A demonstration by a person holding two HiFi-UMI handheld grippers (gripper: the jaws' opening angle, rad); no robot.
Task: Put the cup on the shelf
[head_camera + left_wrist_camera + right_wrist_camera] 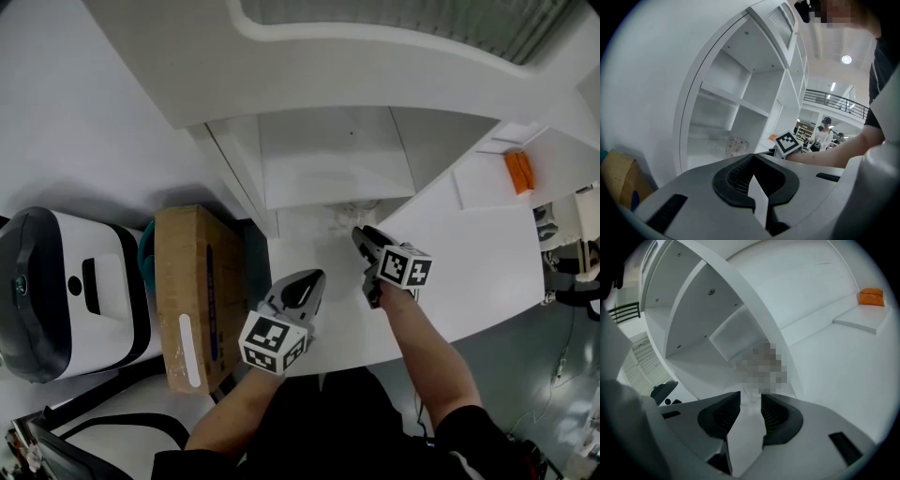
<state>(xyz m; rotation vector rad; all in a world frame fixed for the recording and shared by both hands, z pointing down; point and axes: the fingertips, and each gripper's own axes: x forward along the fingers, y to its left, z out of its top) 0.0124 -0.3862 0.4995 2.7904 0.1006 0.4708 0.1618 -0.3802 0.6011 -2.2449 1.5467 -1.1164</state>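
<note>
The glass cup (736, 146) stands upright in the bottom compartment of the white shelf (723, 93), at the far side of the counter (487, 262). The right claw (751, 405) is released, with its jaws apart right at the cup and not pressing it, so the placing looks done. The left claw (752, 164) is clenched on nothing and held back on the near side, apparently idle.

open workplace hall: white shelving (723, 96), mezzanine railing (834, 100), ceiling light (846, 59)
</note>
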